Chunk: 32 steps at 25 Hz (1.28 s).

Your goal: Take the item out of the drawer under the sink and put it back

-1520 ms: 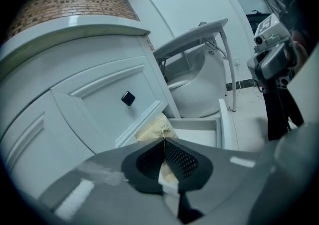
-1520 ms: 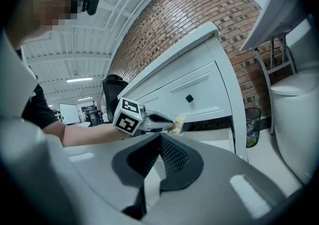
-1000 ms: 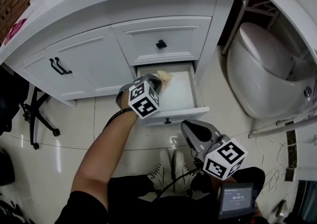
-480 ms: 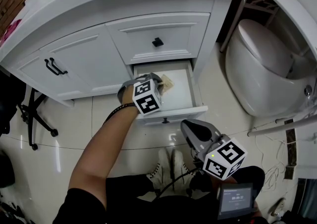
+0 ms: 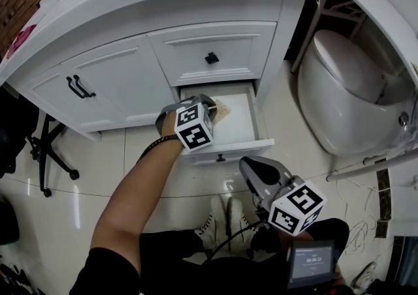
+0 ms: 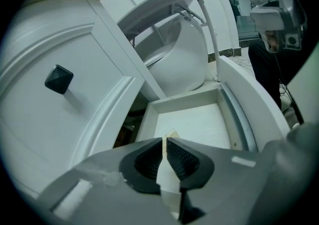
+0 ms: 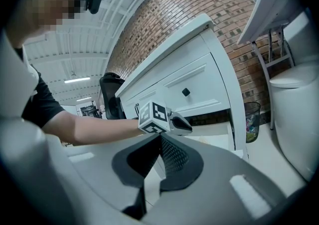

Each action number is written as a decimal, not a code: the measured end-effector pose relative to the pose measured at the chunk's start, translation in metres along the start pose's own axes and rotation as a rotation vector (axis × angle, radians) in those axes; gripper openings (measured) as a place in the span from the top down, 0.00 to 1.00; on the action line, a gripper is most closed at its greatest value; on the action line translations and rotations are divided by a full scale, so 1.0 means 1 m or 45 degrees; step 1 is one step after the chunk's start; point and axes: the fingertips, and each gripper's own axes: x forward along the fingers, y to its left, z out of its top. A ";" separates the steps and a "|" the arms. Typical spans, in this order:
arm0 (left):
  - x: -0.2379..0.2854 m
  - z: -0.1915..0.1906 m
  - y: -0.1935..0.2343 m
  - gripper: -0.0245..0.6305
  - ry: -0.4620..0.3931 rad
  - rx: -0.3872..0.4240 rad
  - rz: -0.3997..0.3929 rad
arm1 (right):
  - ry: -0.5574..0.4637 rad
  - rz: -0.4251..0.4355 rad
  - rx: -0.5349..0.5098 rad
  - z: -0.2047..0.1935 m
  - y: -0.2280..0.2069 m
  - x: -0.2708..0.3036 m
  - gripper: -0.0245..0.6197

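My left tongs (image 6: 165,144) are clamped on the thin tan item (image 5: 222,111) over the open drawer (image 5: 240,123). My right tongs (image 7: 159,137) are closed on nothing.

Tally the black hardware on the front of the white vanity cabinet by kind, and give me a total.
Black square knobs: 2
Black bar handles: 2
Total: 4

item (image 5: 223,110): part-hidden behind left gripper (image 5: 208,102) | screen (image 5: 311,263): text illegible
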 end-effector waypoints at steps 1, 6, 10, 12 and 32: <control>-0.004 0.003 0.002 0.92 -0.011 -0.001 0.010 | -0.001 0.001 -0.005 0.001 0.002 -0.001 0.95; -0.025 0.014 0.005 0.95 -0.043 -0.008 0.043 | -0.012 0.006 -0.030 0.006 0.013 -0.007 0.95; -0.045 0.021 0.001 0.95 -0.071 -0.020 0.067 | -0.023 0.011 -0.052 0.011 0.022 -0.012 0.95; -0.057 0.024 -0.002 0.95 -0.087 -0.030 0.085 | -0.031 0.015 -0.061 0.012 0.027 -0.014 0.95; -0.243 0.054 -0.098 0.95 -0.784 -0.669 0.145 | -0.068 0.040 -0.135 0.025 0.062 -0.027 0.95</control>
